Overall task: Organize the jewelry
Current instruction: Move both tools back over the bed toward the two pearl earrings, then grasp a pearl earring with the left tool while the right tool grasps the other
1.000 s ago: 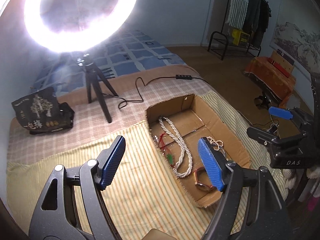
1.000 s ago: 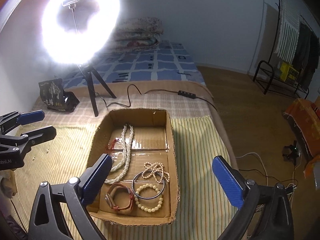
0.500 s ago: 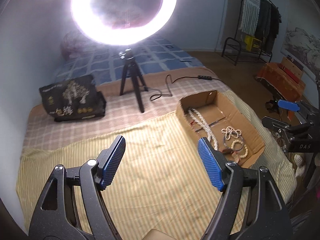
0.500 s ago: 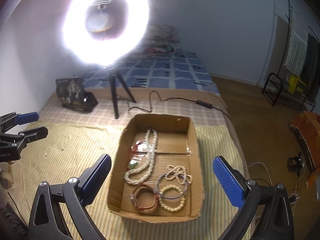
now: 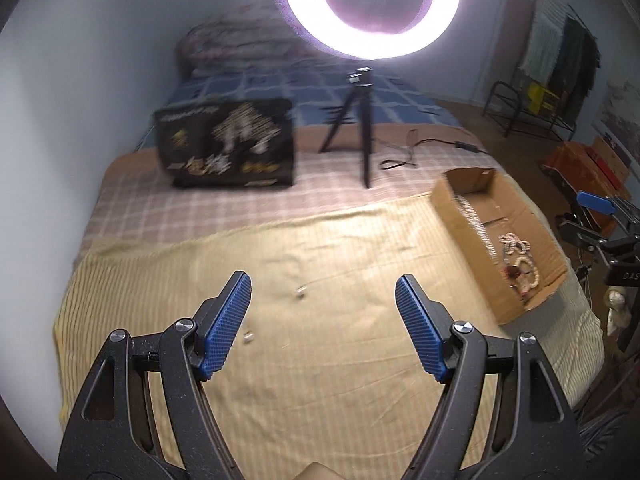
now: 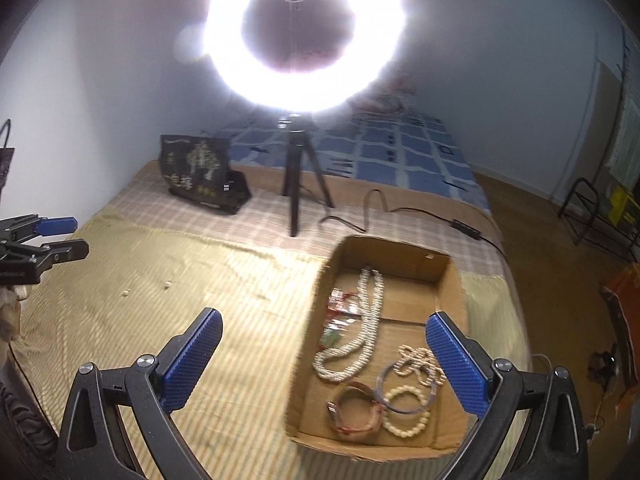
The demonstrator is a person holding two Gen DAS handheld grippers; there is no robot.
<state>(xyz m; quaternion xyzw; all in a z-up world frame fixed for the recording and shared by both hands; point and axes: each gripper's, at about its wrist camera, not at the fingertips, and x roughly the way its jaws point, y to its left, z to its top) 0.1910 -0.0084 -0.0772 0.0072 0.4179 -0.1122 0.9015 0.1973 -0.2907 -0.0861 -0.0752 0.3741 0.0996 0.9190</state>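
Reaching over the striped cloth (image 5: pixel 320 360), the left gripper (image 5: pixel 323 312) hangs with its jaws wide apart and nothing between the blue pads, aimed at two small pale bits lying loose on the cloth: one bead (image 5: pixel 300 291) ahead between the fingers, another (image 5: pixel 248 337) just beside the left pad. In the right wrist view the same two specks (image 6: pixel 168 283) show well apart from the box (image 6: pixel 452 436), near the left gripper at that frame's edge. The right gripper (image 6: pixel 324 344) is likewise spread wide and empty, hovering over the near left wall of the box, its right pad above the jewelry. Inside the box lie a long white necklace (image 6: pixel 360 344), a small red-and-green piece (image 6: pixel 340 312), a tangled bead strand (image 6: pixel 416 360), a bangle (image 6: pixel 400 388), a bead bracelet (image 6: pixel 404 416) and a brown strap (image 6: pixel 352 412), all resting on the cardboard floor and partly overlapping. The step in hand looks like gathering the stray bits from the cloth so they join the rest; most of the jewelry already sits in the box. What the specks are exactly is too small and blurred to tell. The next move calls for lowering the left gripper until the pads straddle one speck, then closing nearly all the way, since so small a thing will slip out of a loose pinch or press into the soft cloth. The cloth may bunch between the pads, so a shallow, careful approach seems wise.
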